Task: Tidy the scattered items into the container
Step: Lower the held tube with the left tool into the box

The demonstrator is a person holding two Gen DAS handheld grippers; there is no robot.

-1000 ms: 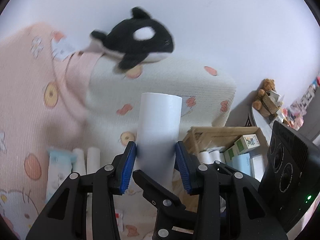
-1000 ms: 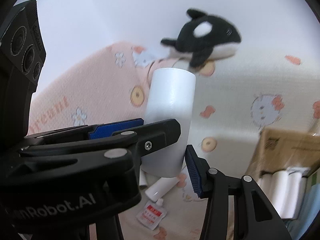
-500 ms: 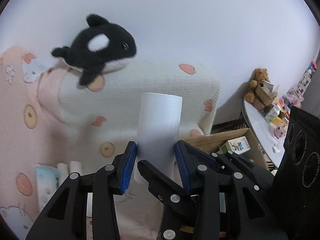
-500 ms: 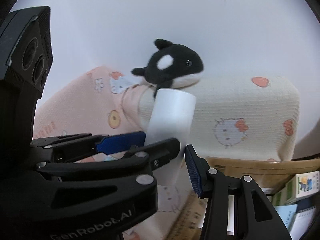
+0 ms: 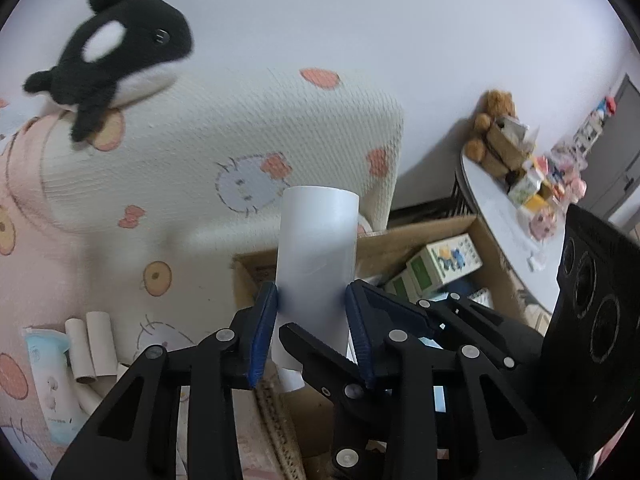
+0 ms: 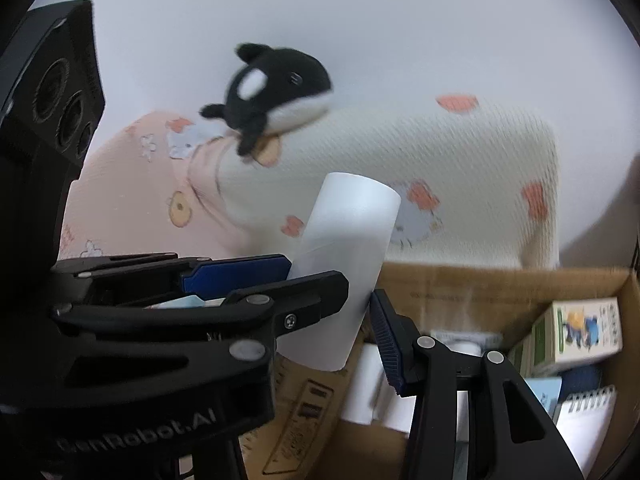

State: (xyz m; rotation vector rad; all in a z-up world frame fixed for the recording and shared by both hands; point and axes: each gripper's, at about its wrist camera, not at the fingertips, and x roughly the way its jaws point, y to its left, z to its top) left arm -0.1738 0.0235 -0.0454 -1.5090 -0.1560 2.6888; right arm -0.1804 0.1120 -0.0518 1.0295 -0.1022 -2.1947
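Carrying the white roll (image 5: 316, 264) over the cardboard box (image 6: 480, 284), both my left gripper (image 5: 312, 320) (jaws closing) and right gripper (image 6: 332, 312) clamping it, I risk crushing it or snagging the box rim.

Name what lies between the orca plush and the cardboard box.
The cream cushion with pink prints: the orca plush sits atop it, the cardboard box below. Both wrist views show it.

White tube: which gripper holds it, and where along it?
Both: the left gripper, jaws closing, and the right gripper clamp the white tube on its lower half.
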